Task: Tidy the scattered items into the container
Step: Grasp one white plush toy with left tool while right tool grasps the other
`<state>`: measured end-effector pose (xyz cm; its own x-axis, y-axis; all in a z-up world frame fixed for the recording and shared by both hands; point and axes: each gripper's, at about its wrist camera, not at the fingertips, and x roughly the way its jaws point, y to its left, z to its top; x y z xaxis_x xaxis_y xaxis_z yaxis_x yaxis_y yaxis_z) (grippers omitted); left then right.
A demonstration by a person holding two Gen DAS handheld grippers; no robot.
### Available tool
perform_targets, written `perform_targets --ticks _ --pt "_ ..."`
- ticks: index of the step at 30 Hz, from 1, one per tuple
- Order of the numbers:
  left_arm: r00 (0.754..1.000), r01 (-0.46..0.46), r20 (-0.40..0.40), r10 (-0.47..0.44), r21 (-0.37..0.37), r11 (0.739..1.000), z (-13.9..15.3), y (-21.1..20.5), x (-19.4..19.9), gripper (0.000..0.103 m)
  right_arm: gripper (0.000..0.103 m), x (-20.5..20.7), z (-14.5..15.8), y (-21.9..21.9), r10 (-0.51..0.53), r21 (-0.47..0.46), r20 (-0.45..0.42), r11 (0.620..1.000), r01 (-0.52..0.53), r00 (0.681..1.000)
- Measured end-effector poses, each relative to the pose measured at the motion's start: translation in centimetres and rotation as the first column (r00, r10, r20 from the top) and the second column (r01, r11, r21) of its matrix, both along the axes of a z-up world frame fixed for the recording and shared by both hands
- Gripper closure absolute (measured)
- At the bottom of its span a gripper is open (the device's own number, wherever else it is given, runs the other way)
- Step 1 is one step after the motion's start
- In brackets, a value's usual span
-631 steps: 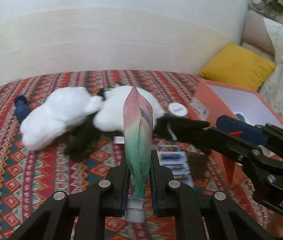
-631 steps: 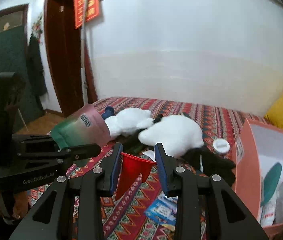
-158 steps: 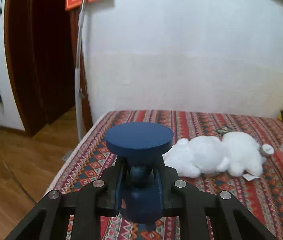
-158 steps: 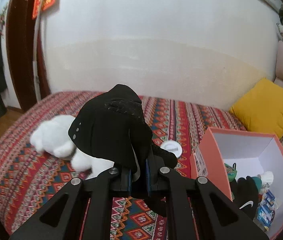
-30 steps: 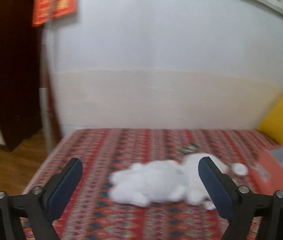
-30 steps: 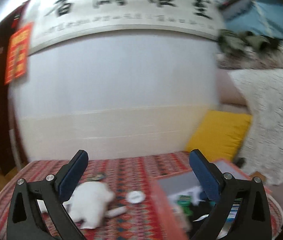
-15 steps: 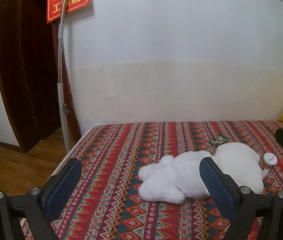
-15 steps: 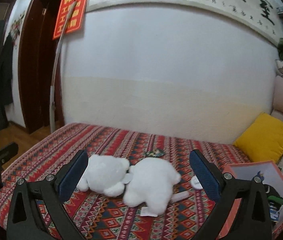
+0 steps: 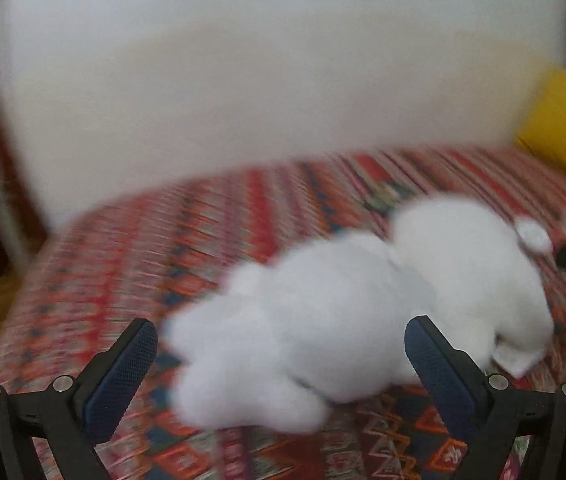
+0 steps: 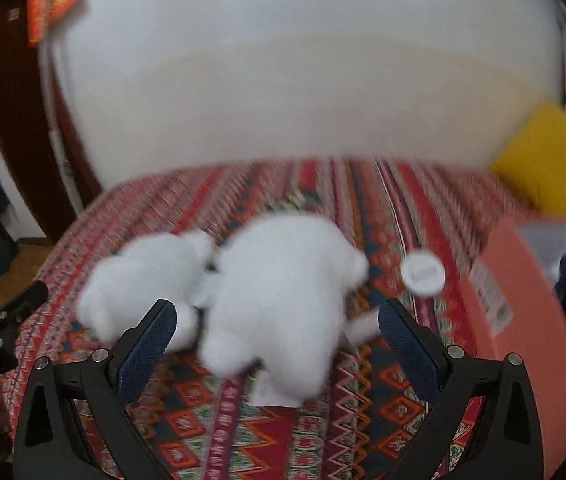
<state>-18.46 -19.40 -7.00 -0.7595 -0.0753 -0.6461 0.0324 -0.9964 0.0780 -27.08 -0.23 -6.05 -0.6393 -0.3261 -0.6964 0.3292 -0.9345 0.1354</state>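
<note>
Both your views are motion-smeared. The salmon-pink cardboard box [image 10: 523, 320] runs off the right edge of the right wrist frame, its contents unreadable. The small dark patterned item [image 9: 383, 196] behind the fluffy white plush toy [image 9: 363, 300] stays unidentifiable.
</note>
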Motion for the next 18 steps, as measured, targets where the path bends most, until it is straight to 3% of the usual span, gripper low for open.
perform_targets --ticks 2,5,7,12,16,18 --pt "0.995 0.099 0.035 -0.098 -0.041 0.994 -1.8 0.8 -1.4 0.001 0.001 -1.6 -1.9 1.0 -0.022 -0.025 0.056 0.999 0.024 0.998" --pt "0.982 0.181 0.086 -0.166 -0.208 0.961 -3.9 2.2 -2.7 0.001 0.001 -3.4 -3.8 1.4 -0.016 -0.062 0.108 0.998 0.023 0.994" --pt "0.97 0.236 0.121 -0.21 -0.285 0.929 -5.0 3.0 -3.2 0.0 0.001 -4.5 -5.0 1.5 0.003 -0.107 0.15 0.994 0.013 0.989" --pt "0.942 0.335 0.15 -0.3 -0.382 0.861 -5.4 5.0 -2.9 0.0 0.0 -6.9 -8.6 0.8 0.068 -0.261 0.277 0.965 0.007 0.958" --pt "0.897 0.442 0.213 -0.388 -0.448 0.777 -5.7 6.6 -0.9 0.0 0.0 -7.9 -11.2 1.5 0.077 -0.353 0.337 0.934 0.05 0.938" --pt "0.908 0.419 0.215 -0.361 -0.51 0.751 -6.3 6.7 -1.1 0.0 0.0 -8.1 -11.5 2.1 0.093 -0.417 0.348 0.906 0.065 0.933"
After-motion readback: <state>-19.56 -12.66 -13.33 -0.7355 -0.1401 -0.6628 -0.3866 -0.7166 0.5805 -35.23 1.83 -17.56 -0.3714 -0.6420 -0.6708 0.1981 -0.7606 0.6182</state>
